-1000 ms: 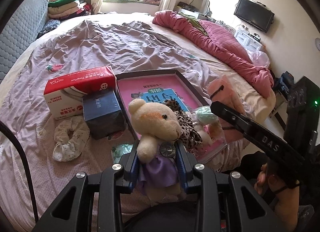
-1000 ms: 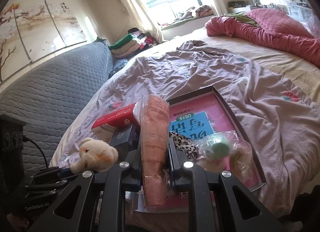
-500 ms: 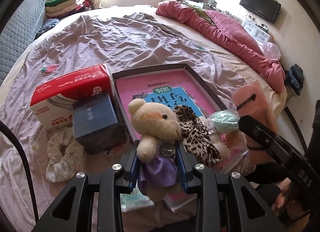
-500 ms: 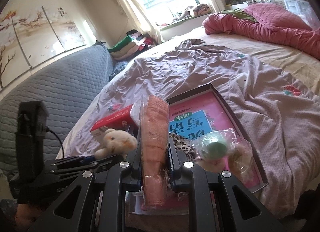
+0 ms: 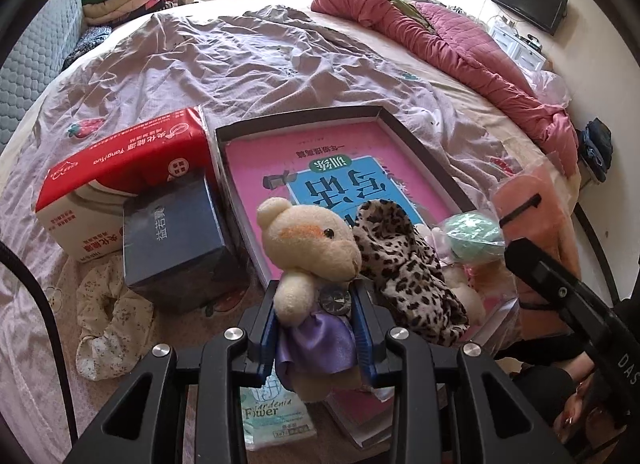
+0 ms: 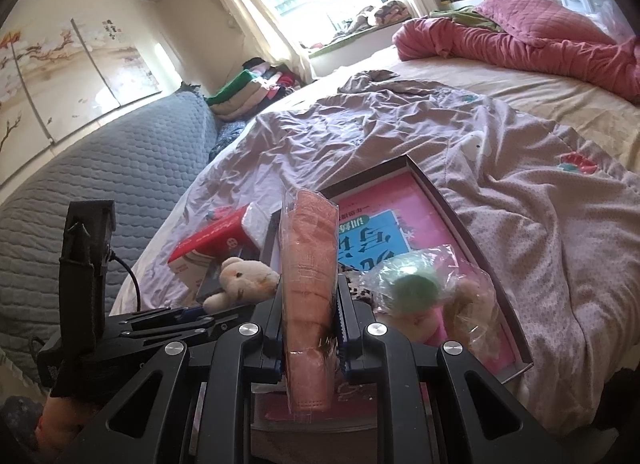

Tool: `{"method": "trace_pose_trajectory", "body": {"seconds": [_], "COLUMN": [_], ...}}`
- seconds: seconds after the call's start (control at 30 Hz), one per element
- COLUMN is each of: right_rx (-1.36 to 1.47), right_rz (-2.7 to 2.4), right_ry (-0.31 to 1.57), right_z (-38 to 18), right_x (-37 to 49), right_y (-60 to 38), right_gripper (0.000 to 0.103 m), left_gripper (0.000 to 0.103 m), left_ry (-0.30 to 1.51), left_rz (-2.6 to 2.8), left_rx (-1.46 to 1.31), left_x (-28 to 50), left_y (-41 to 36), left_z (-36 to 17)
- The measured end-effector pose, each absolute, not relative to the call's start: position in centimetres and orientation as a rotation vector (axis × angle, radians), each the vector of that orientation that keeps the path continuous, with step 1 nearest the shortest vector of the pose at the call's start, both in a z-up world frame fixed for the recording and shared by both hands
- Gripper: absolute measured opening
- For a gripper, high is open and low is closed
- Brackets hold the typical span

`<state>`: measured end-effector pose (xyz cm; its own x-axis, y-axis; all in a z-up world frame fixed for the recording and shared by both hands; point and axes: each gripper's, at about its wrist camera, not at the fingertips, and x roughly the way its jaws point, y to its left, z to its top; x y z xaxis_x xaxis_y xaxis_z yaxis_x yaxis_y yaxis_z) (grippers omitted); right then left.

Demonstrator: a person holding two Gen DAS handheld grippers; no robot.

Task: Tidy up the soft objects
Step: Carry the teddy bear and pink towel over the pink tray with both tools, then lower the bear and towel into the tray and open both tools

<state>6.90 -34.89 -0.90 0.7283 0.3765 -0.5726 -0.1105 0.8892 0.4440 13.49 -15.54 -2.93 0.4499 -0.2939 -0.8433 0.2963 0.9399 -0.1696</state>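
With my left tongs (image 5: 316, 316) pinching the teddy bear (image 5: 308, 240) and my right tongs (image 6: 310, 324) pinching the wrapped pink towel (image 6: 308, 264), I should lower both gently into the tray (image 5: 416, 144) at twelve o'clock.

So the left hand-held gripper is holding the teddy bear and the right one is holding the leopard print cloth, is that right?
Not quite. The left hand-held gripper does hold the teddy bear, but the right hand-held gripper holds a wrapped orange-pink towel, as the right wrist view shows. The leopard print cloth lies in the tray.
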Motion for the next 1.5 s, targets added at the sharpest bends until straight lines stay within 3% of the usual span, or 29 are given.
{"method": "trace_pose_trajectory", "body": {"seconds": [0.57, 1.03, 1.17, 1.37, 1.5], "right_rx": [0.281, 0.282, 0.277, 0.29, 0.29], "right_rz": [0.281, 0.302, 0.308, 0.309, 0.3], "right_ry": [0.842, 0.828, 0.828, 0.825, 0.813], "right_z": [-4.4, -5.0, -5.1, -5.1, -4.8], "right_x": [11.5, 13.8, 13.9, 13.9, 13.6], "right_y": [-31.7, -31.7, -31.5, -31.7, -32.1], "right_gripper": [0.021, 0.026, 0.036, 0.042, 0.051], "left_gripper": [0.033, 0.034, 0.034, 0.034, 0.04], "left_ry": [1.07, 1.109, 1.113, 1.118, 1.115], "left_rz": [-0.371, -0.365, -0.368, -0.374, -0.371], "left_rx": [0.007, -0.02, -0.029, -0.061, -0.062], "left_x": [15.5, 17.2, 17.4, 17.6, 17.6], "left_y": [-16.2, -16.2, -16.2, -16.1, -15.9], "left_z": [-4.5, -5.6, -5.7, -5.8, -5.6]}}
